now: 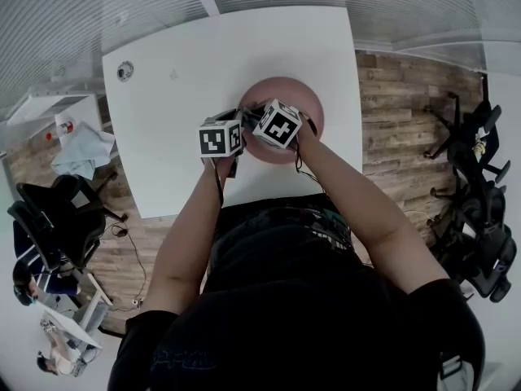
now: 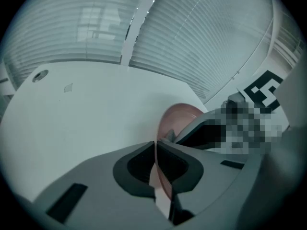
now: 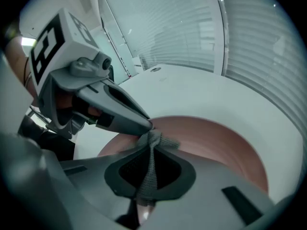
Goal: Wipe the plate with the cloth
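A round pink plate (image 1: pixel 305 104) lies on the white table (image 1: pixel 171 80); both grippers meet over its left part. In the left gripper view the plate (image 2: pixel 181 115) runs edge-on between the jaws of my left gripper (image 2: pixel 155 145), which is shut on its rim. My right gripper (image 3: pixel 151 140) is shut on a grey knitted cloth (image 3: pixel 154 142), whose bunched end rests on the plate (image 3: pixel 216 138). The left gripper (image 3: pixel 144 123) tips sit right beside that cloth. In the head view the marker cubes hide the tips of the left gripper (image 1: pixel 246 122) and the right gripper (image 1: pixel 259 114).
The table has a small round fitting (image 1: pixel 124 70) near its far left corner. Black office chairs (image 1: pixel 480 210) stand on the wooden floor to the right and another chair (image 1: pixel 57 218) to the left. Glass walls with blinds close off the far side.
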`<state>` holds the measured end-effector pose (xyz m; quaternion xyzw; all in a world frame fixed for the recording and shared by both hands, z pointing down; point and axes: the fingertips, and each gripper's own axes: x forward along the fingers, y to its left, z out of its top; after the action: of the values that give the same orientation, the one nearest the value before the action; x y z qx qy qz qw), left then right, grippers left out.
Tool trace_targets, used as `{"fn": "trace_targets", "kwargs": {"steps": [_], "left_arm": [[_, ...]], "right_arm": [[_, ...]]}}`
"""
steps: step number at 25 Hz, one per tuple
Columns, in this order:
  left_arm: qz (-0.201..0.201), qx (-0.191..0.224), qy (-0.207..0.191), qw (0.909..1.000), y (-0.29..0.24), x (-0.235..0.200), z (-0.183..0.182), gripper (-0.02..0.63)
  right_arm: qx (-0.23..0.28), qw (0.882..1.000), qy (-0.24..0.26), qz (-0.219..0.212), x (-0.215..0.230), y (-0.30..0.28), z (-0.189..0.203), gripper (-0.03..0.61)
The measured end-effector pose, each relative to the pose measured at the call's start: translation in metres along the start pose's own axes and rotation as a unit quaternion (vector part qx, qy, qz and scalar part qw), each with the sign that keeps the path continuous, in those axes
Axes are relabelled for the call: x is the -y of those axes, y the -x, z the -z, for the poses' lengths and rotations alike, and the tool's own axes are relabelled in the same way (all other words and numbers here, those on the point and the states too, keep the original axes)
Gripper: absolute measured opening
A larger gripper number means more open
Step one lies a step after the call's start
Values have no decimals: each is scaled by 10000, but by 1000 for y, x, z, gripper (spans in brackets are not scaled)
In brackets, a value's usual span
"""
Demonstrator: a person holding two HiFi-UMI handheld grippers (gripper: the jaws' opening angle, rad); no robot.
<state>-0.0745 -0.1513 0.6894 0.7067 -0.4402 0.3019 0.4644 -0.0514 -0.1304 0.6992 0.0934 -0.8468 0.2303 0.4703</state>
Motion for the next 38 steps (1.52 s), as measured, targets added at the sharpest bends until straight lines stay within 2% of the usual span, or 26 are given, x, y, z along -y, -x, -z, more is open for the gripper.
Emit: {"fn": "trace_targets", "kwargs": {"steps": [4,22,32,38], "left_arm": [[24,-6,115,9999,-1,1,5,29],[24,-39,307,9995,-5,5,17,29],[-4,-25,234,9997,-5,4,15,29],[-19,-69,86,9999,-5,5,17,31]], "right_arm": [[-92,9999,29,-66,-12,0,11,38],[-162,9987,-469,103,-34,6,38,37],[-838,9958,-363,-117,-55,18,78,38],[-1463,9882,-459,23,-46,35,114,38]]}}
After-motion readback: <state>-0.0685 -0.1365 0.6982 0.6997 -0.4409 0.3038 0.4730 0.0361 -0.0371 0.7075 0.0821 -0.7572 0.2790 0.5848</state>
